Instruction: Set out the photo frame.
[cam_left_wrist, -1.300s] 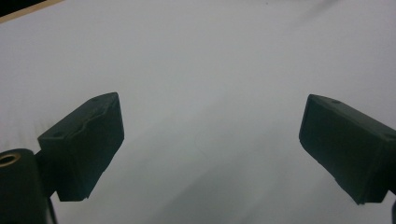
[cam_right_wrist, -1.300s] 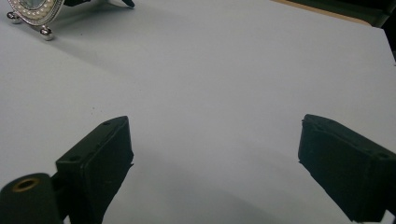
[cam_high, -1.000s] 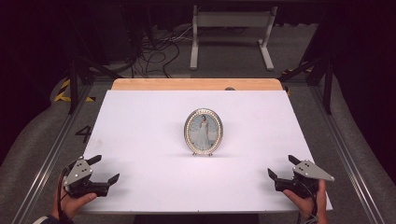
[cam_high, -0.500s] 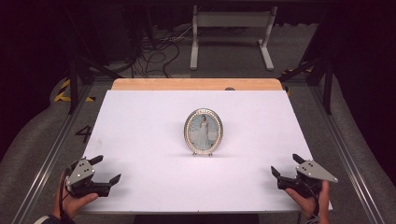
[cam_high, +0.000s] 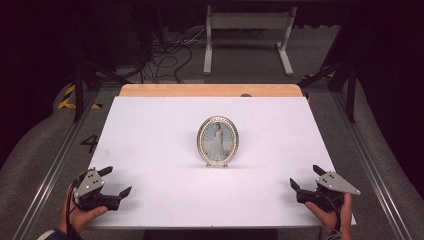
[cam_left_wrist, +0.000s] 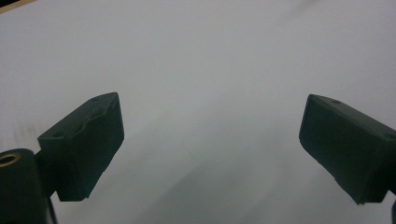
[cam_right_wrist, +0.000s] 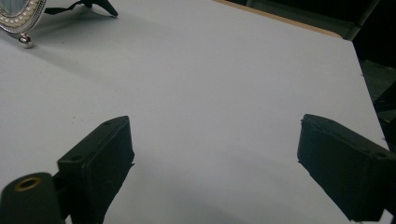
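Left gripper (cam_high: 115, 181): at the near left corner of the white table (cam_high: 150, 130), held from below by the left hand (cam_high: 80, 216); jaws spread wide with nothing between them. In the left gripper view (cam_left_wrist: 210, 144) the two black jaws stand far apart over bare white surface.
Right gripper (cam_high: 306, 177): at the near right corner, its grey plate uppermost, held by the right hand (cam_high: 330, 218); jaws wide apart and empty. In the right gripper view (cam_right_wrist: 212, 158) the gap between them shows bare table.
Oval photo frame (cam_high: 218, 141): upright at the middle of the table, well apart from both grippers, facing the near edge; a pearl-like beaded rim surrounds a picture of a figure in white.
Cut off: in the right gripper view the frame (cam_right_wrist: 21, 16) sits at the top left corner, with just its lower rim, a small ball foot and a dark back stand (cam_right_wrist: 95, 5) inside the picture. Both forearms are cut by the bottom edge of the high view.
Hard to make out: details of the photo are too small to read.
Change from a second ago: the frame has stayed put; both grippers have drifted slightly nearer the near edge, jaws as wide as before.
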